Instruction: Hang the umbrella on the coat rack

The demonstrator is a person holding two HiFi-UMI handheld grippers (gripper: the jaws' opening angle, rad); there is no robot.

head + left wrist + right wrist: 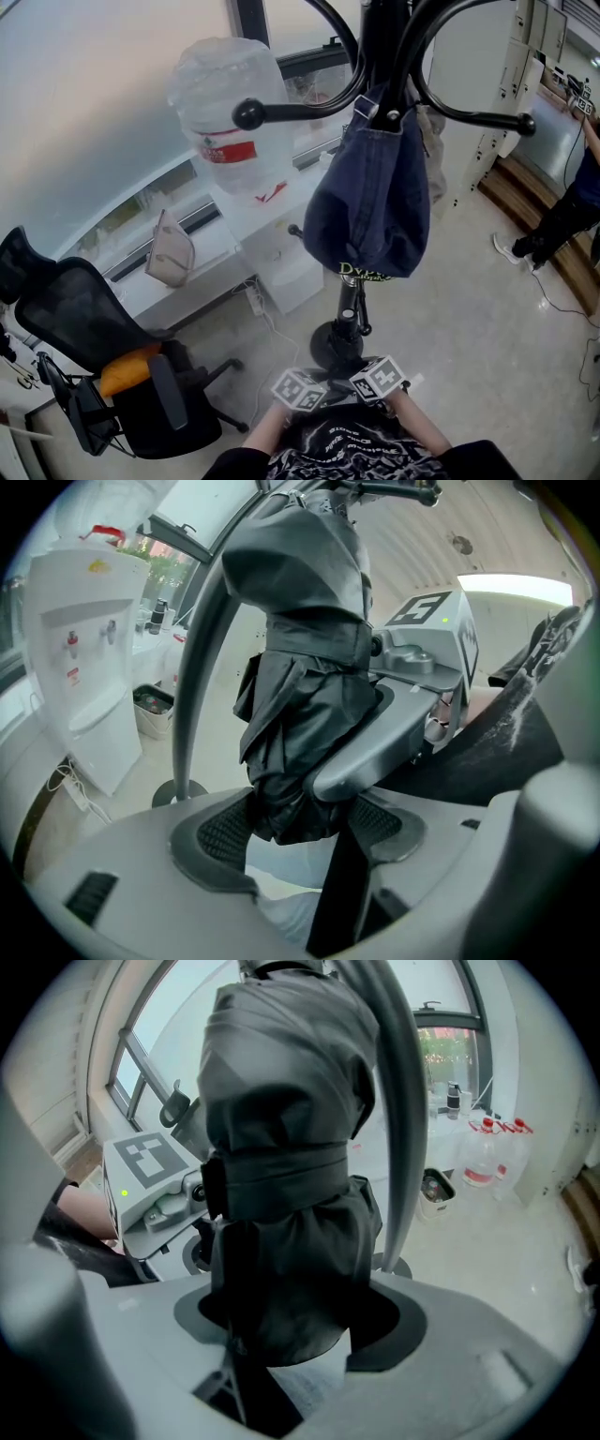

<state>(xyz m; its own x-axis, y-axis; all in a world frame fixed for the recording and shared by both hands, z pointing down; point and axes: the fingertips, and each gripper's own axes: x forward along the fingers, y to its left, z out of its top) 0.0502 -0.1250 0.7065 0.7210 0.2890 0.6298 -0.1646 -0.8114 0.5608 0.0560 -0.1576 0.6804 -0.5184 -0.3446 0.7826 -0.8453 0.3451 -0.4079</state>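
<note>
With left tool (300, 827) and right tool (300, 1321) both clamped on folded dark grey fabric umbrella (281, 1147), low by the chest, raise together, steer clear of hanging navy denim bag (370, 202), aim for free arm of black curved-armed metal coat rack (300, 111).

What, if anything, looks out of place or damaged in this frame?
The water bottle atop the dispenser looks crumpled, its walls creased and caved in. Otherwise nothing stands out: the denim bag hangs from the coat rack, and the strapped umbrella is held by the left gripper and right gripper.
</note>
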